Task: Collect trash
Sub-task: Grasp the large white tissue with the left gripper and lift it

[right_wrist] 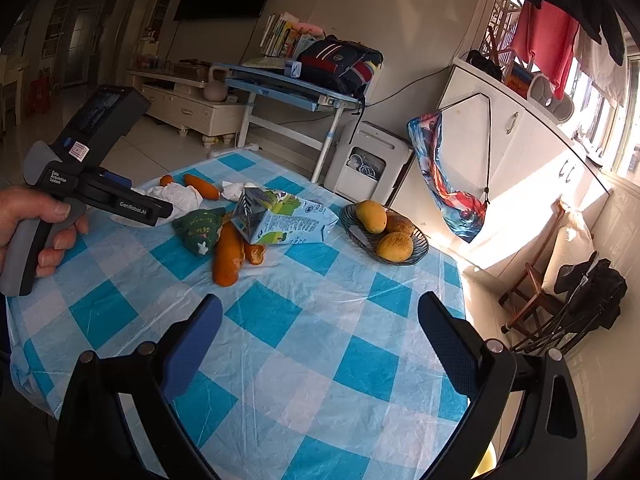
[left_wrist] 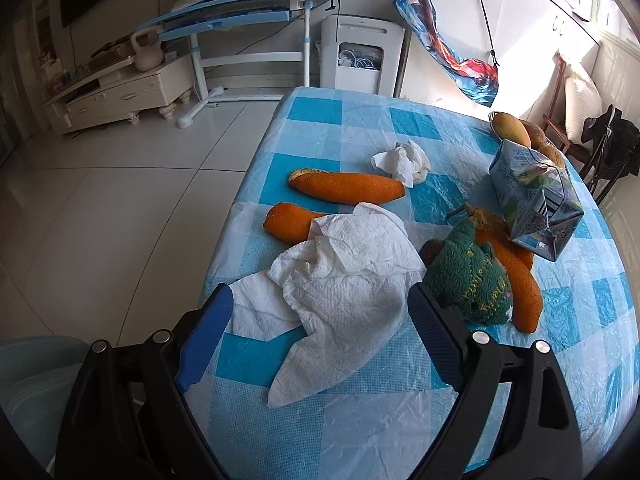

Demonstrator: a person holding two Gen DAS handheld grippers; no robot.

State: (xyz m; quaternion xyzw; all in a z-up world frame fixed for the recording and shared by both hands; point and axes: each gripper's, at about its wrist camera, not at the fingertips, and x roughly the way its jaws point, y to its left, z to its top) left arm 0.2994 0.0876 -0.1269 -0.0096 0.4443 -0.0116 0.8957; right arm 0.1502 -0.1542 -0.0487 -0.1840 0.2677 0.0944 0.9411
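Wide-spread jaws of the left gripper (left_wrist: pixel 320 344) straddle a crumpled white paper towel (left_wrist: pixel 340 280) without pressing it. Right gripper (right_wrist: pixel 320 348) also gapes, nothing between its fingers, over bare blue-checked tablecloth (right_wrist: pixel 280 360). Beyond the towel: orange peel strips (left_wrist: pixel 348 188), a small tissue wad (left_wrist: pixel 404 162), a green knitted toy (left_wrist: pixel 468 276). Flattened milk carton (right_wrist: pixel 284 220) lies on its side, touching peel. Dark wire basket (right_wrist: pixel 356 230) holds three yellowish fruits (right_wrist: pixel 394 246). Person's hand (right_wrist: pixel 28 224) grasps the left gripper's handle.
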